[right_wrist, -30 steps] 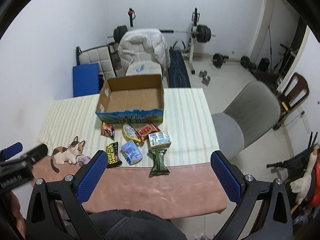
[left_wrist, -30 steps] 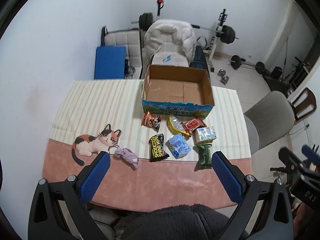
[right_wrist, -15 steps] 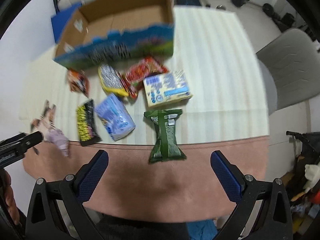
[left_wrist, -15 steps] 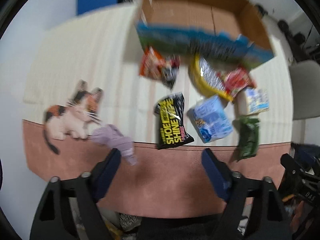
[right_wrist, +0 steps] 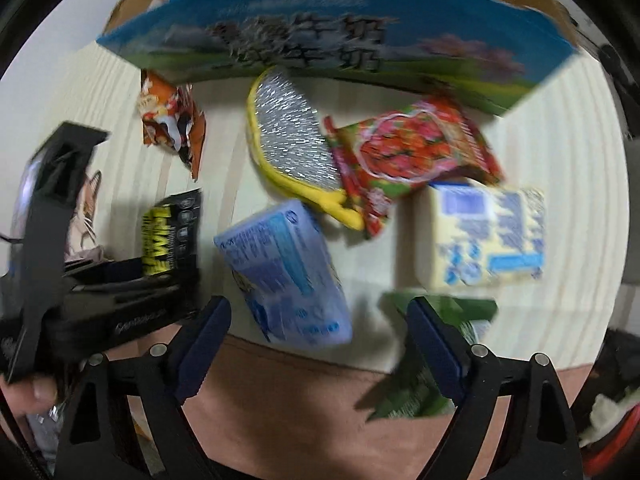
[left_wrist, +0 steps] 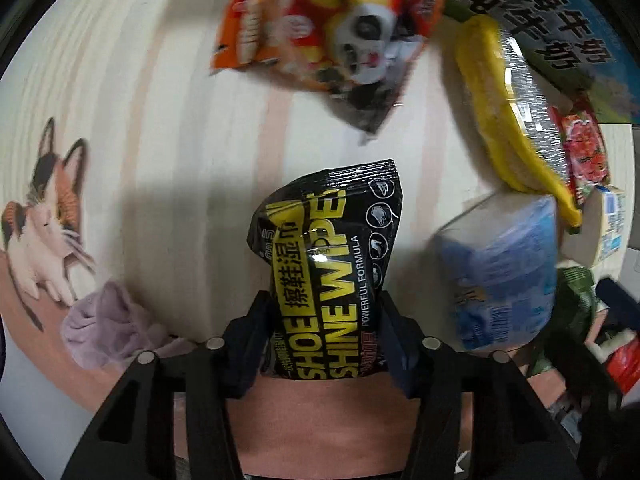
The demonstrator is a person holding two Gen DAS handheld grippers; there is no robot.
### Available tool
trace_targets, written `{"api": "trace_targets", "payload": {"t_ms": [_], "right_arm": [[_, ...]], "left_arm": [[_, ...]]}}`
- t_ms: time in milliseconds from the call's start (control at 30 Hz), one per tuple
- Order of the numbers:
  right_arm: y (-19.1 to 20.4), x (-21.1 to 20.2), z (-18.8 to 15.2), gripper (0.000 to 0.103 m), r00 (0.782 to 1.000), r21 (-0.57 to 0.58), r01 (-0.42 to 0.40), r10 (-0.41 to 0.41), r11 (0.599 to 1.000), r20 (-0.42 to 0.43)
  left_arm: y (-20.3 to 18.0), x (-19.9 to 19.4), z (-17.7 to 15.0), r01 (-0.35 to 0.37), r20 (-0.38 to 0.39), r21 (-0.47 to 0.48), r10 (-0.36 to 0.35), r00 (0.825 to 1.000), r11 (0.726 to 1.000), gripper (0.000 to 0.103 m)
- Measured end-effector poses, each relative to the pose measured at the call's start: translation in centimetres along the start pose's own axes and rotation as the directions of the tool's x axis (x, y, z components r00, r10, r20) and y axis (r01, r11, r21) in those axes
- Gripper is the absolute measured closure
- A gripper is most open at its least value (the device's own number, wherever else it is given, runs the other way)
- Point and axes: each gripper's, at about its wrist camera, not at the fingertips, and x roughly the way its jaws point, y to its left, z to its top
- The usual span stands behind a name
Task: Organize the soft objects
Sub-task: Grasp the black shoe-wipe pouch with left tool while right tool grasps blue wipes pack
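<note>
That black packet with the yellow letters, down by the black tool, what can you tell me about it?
The shoe wipes packet is a glossy black plastic pouch with bold yellow "SHOE SHINE WIPES" lettering, Chinese characters, small white icons and a crimped seal at its far end. It looks soft and slightly crumpled. It lies flat on the striped tablecloth, its near end over the pink border. The left gripper has just been closing; its fingers press on the packet's near end from both sides. A lilac cloth lies apart from it.

"shoe shine wipes" on black pouch (left_wrist: 332, 264)
</note>
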Motion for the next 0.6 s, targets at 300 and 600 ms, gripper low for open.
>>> {"api": "trace_targets", "payload": {"t_ms": [300,600], "right_arm": [[1.2,3.9,0.2,0.063,0.995,0.028,0.062,-0.06,0.998,-0.083],[-1.5,-1.4,-4.3,0.095,0.999,0.23,-0.047,0.049,0.972,-0.002]], "left_arm": [[2.1,-1.6,-2.9,-0.006,0.037,0.01,0.005,0.999,1.0,0.059],[-0.9,-6.3,-6.7,-0.027,0.111,0.079,0.018,0.994,0.997,0.061]]}}
